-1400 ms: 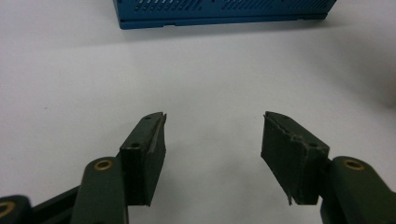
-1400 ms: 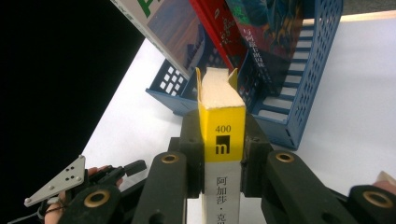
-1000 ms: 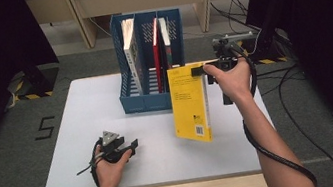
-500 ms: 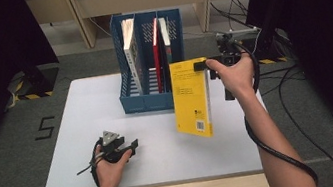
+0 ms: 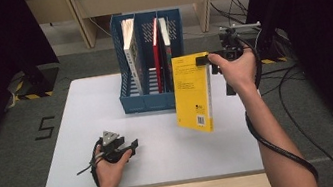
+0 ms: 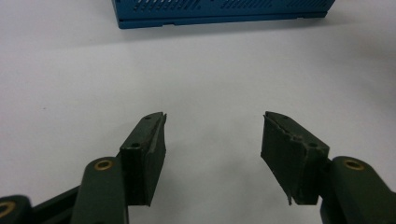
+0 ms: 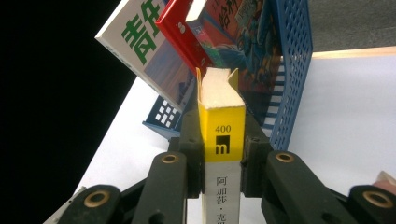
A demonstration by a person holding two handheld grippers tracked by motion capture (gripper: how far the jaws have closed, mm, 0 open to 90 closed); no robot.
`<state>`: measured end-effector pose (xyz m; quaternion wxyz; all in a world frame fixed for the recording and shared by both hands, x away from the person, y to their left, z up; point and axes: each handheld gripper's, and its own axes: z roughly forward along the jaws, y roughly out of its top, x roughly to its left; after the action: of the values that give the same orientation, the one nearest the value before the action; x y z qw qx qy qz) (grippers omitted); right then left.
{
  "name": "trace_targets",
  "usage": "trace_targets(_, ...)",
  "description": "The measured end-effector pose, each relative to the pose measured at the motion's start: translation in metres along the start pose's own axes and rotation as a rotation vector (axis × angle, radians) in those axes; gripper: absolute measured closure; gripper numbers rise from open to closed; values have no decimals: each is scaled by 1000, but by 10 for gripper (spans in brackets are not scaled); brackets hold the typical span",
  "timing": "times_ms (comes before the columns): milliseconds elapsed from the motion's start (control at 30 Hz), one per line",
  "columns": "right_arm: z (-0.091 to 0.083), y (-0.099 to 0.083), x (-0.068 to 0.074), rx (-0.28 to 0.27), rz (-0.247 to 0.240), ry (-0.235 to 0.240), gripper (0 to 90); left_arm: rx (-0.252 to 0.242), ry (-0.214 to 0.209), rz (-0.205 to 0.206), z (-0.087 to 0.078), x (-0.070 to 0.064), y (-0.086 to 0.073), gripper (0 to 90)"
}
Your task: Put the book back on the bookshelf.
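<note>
In the high view, a thick yellow paperback book (image 5: 193, 94) is held upright in the air above a white rectangular table (image 5: 61, 145), pinched at its top corner by the right gripper (image 5: 207, 59). It hangs just in front of a blue perforated plastic file rack (image 5: 126, 87), at about one o'clock from the table's centre. In the rack, a white-covered book (image 5: 132, 53) and a red book (image 5: 156, 47) are seen standing. The left gripper (image 5: 134, 143) is rested on the table at about seven o'clock.

In the left gripper view, the jaws are spread wide over bare table, with the rack's base at twelve o'clock.

In the right gripper view, the yellow book's spine is clamped between the jaws.
</note>
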<state>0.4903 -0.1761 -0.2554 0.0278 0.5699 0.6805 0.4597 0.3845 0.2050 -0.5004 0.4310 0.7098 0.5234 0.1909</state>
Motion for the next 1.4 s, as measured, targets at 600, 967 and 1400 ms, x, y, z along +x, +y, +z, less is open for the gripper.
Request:
trace_targets(600,-6,15,1,-30,9,-4,761,-4,0,-1,0,0,0,391)
trace_targets(967,-4,25,0,-45,21,-16,761,-6,-1,-3,0,0,0,391)
trace_targets(1400,-6,36,3,-64,23,-19,762,-6,-1,-1,0,0,0,390)
